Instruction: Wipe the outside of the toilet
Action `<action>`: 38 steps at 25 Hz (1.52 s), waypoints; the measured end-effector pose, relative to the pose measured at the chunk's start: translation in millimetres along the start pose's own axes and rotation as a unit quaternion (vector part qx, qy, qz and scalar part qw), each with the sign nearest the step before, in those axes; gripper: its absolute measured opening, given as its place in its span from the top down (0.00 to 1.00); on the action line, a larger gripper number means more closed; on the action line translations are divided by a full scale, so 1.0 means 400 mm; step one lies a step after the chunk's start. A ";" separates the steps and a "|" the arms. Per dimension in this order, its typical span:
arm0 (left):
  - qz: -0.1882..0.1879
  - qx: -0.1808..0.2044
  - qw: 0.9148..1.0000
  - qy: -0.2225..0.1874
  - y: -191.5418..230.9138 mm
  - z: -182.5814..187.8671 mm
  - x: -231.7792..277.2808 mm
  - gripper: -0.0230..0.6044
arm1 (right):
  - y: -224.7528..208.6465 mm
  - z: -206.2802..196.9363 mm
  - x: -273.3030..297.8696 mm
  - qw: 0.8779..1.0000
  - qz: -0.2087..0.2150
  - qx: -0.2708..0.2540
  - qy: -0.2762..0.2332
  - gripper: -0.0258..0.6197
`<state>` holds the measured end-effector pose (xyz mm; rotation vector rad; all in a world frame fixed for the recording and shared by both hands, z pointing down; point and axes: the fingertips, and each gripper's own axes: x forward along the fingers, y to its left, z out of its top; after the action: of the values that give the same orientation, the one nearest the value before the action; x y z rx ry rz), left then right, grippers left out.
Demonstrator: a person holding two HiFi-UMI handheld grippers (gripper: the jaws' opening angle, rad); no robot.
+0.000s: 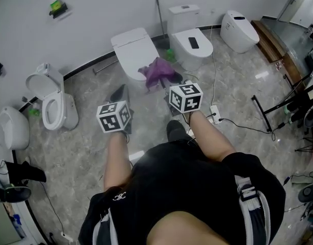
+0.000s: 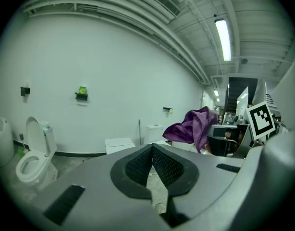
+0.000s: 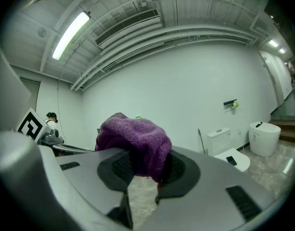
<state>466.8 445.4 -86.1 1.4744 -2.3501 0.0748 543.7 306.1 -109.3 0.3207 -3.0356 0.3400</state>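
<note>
A white toilet with its lid down point(image 1: 133, 49) stands straight ahead by the wall; it also shows in the left gripper view as the toilet point(image 2: 119, 144). My right gripper point(image 1: 166, 83) is shut on a purple cloth point(image 1: 159, 71) that hangs bunched just in front of that toilet's front edge. In the right gripper view the purple cloth point(image 3: 135, 137) fills the space between the jaws of the right gripper point(image 3: 142, 154). My left gripper point(image 1: 120, 93) is held lower left of the toilet, jaws shut and empty, as the left gripper point(image 2: 151, 147) shows. The purple cloth point(image 2: 193, 126) hangs to its right.
An open-lidded toilet point(image 1: 51, 100) stands at the left, and a rounded one point(image 1: 12, 128) beyond it. A toilet with a black object on its lid point(image 1: 191, 41) and a smart toilet point(image 1: 238, 30) stand at the right. A brush handle point(image 1: 160, 19) leans on the wall. Cables and a power strip point(image 1: 214, 113) lie on the floor.
</note>
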 end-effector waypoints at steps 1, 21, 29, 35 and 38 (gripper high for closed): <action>0.003 0.001 1.000 0.000 0.008 0.004 0.010 0.95 | -0.005 0.001 0.015 1.000 0.002 0.001 -0.001 0.80; 0.031 0.017 0.999 0.017 0.134 0.187 0.464 0.95 | -0.297 0.086 0.458 1.000 0.031 0.005 0.001 0.80; 0.052 0.008 0.998 0.028 0.163 0.287 0.728 0.95 | -0.483 0.144 0.668 0.998 0.052 -0.006 0.016 0.80; 0.075 0.001 0.997 0.028 0.175 0.356 0.896 0.95 | -0.610 0.172 0.809 0.996 0.077 -0.014 0.030 0.80; 0.092 -0.006 0.995 0.029 0.189 0.366 0.947 0.95 | -0.648 0.172 0.871 0.995 0.092 -0.015 0.039 0.80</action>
<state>213.0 119.3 -86.3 1.2305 -2.4286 0.1475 255.9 -25.8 -89.4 0.0235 -2.9959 0.3099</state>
